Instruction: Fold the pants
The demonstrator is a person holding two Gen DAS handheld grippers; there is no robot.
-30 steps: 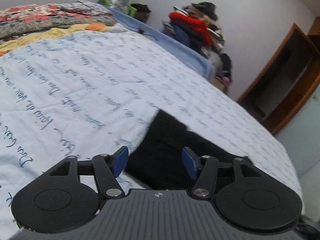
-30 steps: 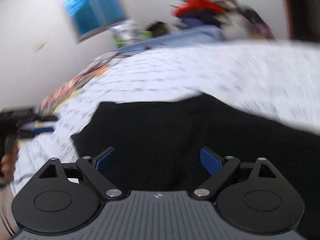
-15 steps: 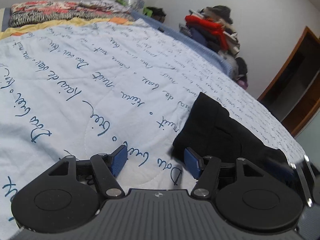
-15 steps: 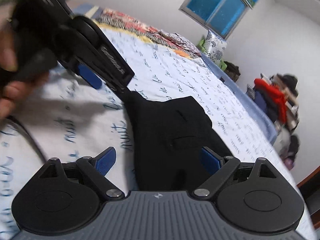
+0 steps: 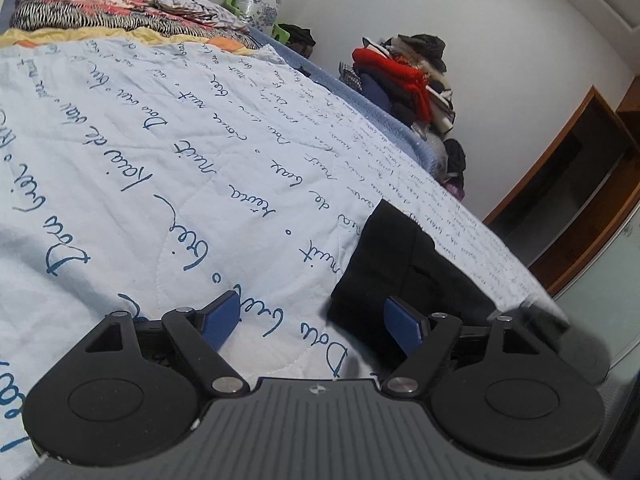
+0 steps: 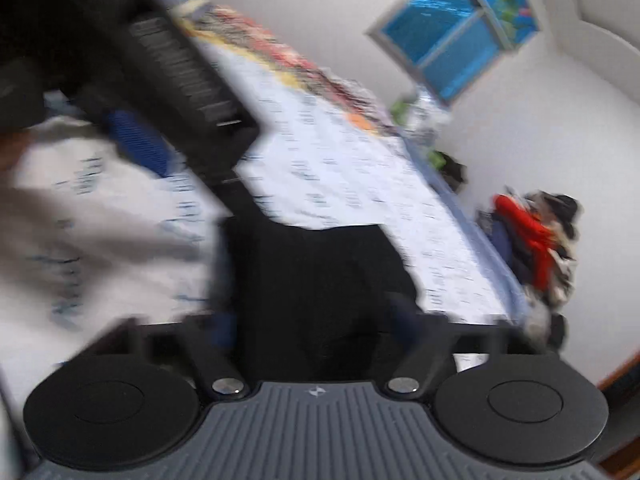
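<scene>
Lying on the bed, toward its near right part in the left wrist view: the pants, black, already doubled into a thick compact bundle on the pale lettered quilt; stretching with the long axis away and rightward, toward the foot-side edge of the bed, one short end facing the camera.

Hovering low over the quilt: the left hand-held gripper, spread wide, pinching nothing; sitting with its right blue pad just at the near corner of the bundle and its left pad over bare quilt, so the cloth is lying ahead and to the right, not between the pads.

Pointing almost square at the bundle: the right hand-held gripper, badly blurred, seemingly spread with black cloth showing between the two pads; touching or merely above, not tellable. Crossing the upper left of that view: the other gripper's dark body.

Judging the right one as the nearer and better lined up; likely needing only a short rightward shift from the left one before any further fold across the long axis.
</scene>
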